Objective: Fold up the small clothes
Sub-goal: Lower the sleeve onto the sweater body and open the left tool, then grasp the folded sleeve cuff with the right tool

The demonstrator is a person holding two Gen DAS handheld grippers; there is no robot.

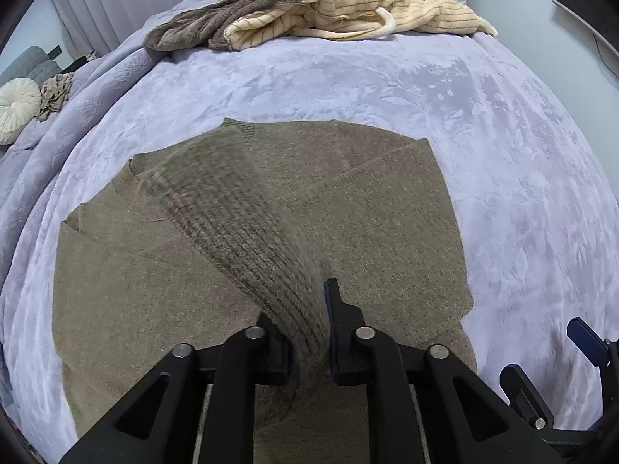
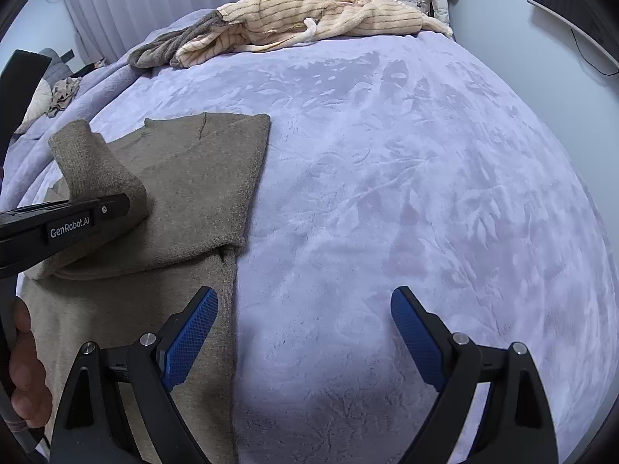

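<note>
Lavender plush bedding point(image 2: 387, 193) covers the bed, with white curtains point(image 2: 154, 0) behind. On it lies a brown knit sweater point(image 1: 348, 212), partly folded, toward the left tool's side. The left tool point(image 1: 309, 332) has the ribbed sleeve point(image 1: 240, 224) between its narrowly parted fingers; whether the pads press it, I cannot tell. The right tool point(image 2: 305, 332) hangs wide open and holds nothing, its left finger point(image 2: 189, 336) over the sweater's edge. A cream striped garment point(image 1: 348, 4) and a grey one point(image 1: 216, 19) lie heaped at the bed's far end.

Soft, even, dim-cool light over the lavender blanket point(image 2: 387, 174); a shadow pools at its near edge; its rim bulges with fisheye curve; the sleeve point(image 1: 247, 239) above it smears.
</note>
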